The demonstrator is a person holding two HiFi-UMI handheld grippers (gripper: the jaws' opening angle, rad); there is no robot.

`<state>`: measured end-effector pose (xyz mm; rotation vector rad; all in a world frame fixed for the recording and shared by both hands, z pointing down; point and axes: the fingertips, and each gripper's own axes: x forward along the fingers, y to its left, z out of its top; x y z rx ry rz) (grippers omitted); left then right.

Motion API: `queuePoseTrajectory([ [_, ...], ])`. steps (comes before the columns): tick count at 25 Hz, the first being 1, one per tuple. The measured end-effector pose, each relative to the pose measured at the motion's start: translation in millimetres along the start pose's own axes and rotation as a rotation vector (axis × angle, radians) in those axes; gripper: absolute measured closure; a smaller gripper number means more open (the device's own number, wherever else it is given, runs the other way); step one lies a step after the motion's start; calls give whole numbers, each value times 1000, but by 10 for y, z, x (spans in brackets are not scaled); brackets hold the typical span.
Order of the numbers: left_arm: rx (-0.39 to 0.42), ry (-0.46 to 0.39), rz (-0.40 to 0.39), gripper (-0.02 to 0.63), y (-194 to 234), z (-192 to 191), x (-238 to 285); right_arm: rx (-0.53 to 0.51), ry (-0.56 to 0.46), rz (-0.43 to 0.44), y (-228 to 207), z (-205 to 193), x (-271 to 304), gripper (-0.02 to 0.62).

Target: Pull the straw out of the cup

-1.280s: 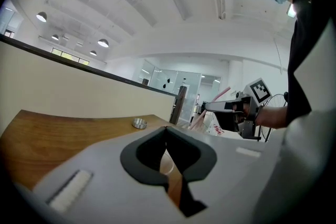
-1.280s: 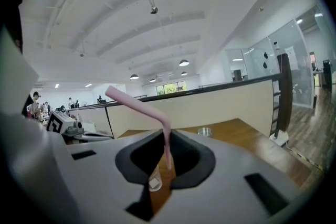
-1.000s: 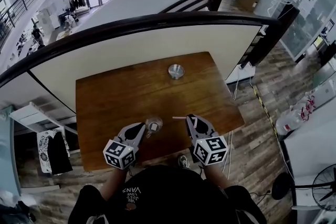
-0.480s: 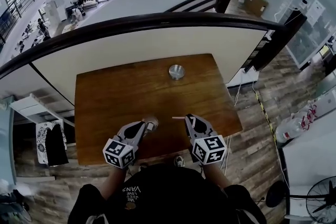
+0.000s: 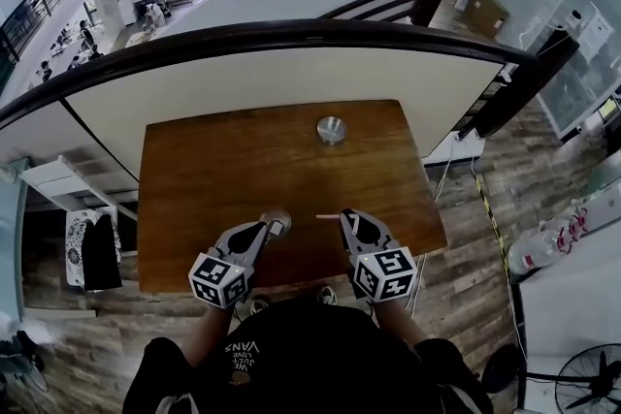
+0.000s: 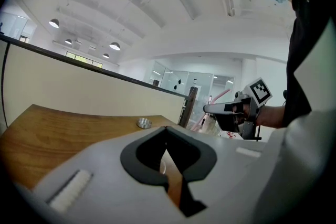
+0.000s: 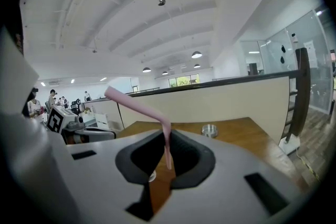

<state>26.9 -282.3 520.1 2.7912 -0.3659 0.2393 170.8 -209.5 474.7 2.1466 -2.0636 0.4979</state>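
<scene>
Head view down on a brown wooden table [image 5: 213, 170]: pink bent plastic straw [image 5: 328, 217] out of the small clear glass cup [image 5: 277, 221], held just right of it.

Pinched at its short lower end by the right gripper [image 5: 346, 220], jaws closed onto it. Seen from the right gripper view, stands upright at the tips of the right gripper [image 7: 167, 132], bends just above them, and slants up and to the left as the straw [image 7: 134, 106] lengthens. Points left toward the cup in the head view, free end apart from the rim. At the near left of the table, left gripper [image 5: 267, 230] right against the cup; in the left gripper view, left gripper [image 6: 167, 129] with jaws fully together, nothing visible between the tips, contact with the cup unclear. Toward the far edge, round metal dish [image 5: 331, 129], well apart from both grippers.
</scene>
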Motion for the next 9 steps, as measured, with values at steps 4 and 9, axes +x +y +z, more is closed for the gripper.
queuePoseTrajectory([
  [4, -4, -5, 16, 594, 19, -14, -16, -8, 6, 13, 10, 4, 22, 555],
  [9, -3, -6, 25, 594, 51, -44, -36, -10, 5, 20, 34, -2, 43, 555],
])
